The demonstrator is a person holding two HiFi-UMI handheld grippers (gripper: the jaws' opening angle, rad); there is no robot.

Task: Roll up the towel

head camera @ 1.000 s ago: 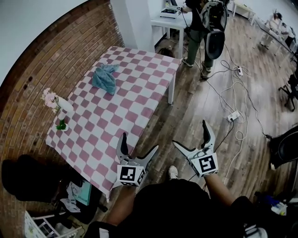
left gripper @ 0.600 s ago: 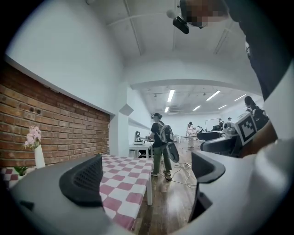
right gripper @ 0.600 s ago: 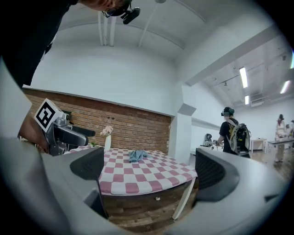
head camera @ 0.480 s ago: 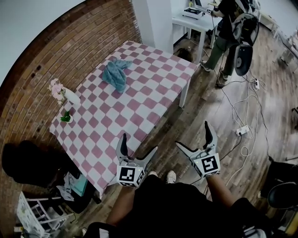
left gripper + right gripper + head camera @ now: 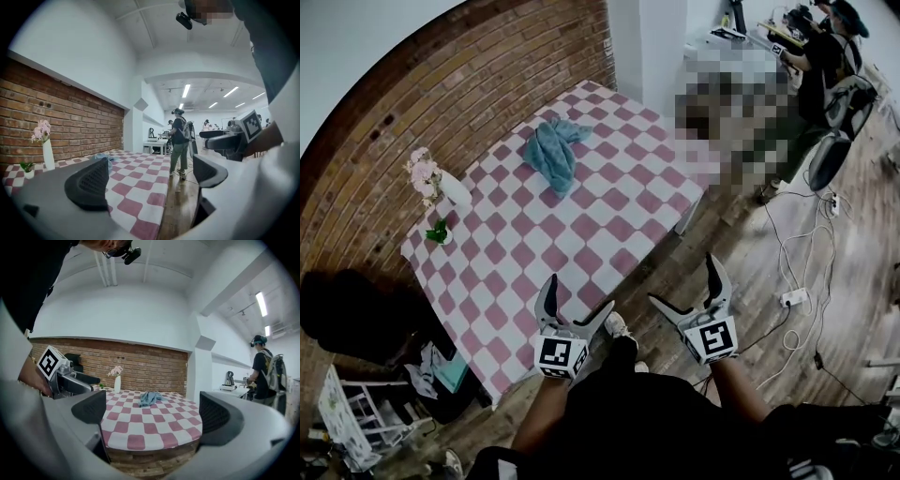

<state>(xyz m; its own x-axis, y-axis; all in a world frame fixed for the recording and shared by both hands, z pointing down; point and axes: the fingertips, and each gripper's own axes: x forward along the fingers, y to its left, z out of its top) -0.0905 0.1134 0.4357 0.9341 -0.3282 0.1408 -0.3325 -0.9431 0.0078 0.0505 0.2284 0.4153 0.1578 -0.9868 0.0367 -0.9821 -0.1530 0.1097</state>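
Observation:
A crumpled teal towel [image 5: 553,155] lies on the far part of a table with a pink-and-white checked cloth [image 5: 581,244]. It also shows small in the right gripper view as the towel [image 5: 149,398] and in the left gripper view as the towel [image 5: 104,160]. My left gripper [image 5: 577,305] hangs open over the table's near edge. My right gripper [image 5: 686,287] stands open just off the table's near right corner. Both are empty and far from the towel.
A white vase with pink flowers [image 5: 441,183] and a small green plant [image 5: 439,232] stand at the table's left edge by the brick wall [image 5: 412,103]. A person [image 5: 825,75] stands at the far right near cables [image 5: 792,281] on the wood floor. Clutter [image 5: 384,412] sits at lower left.
The view has shifted so the table and towel sit closer and more central. Both grippers keep their open stance and have come nearer the table's near edge.

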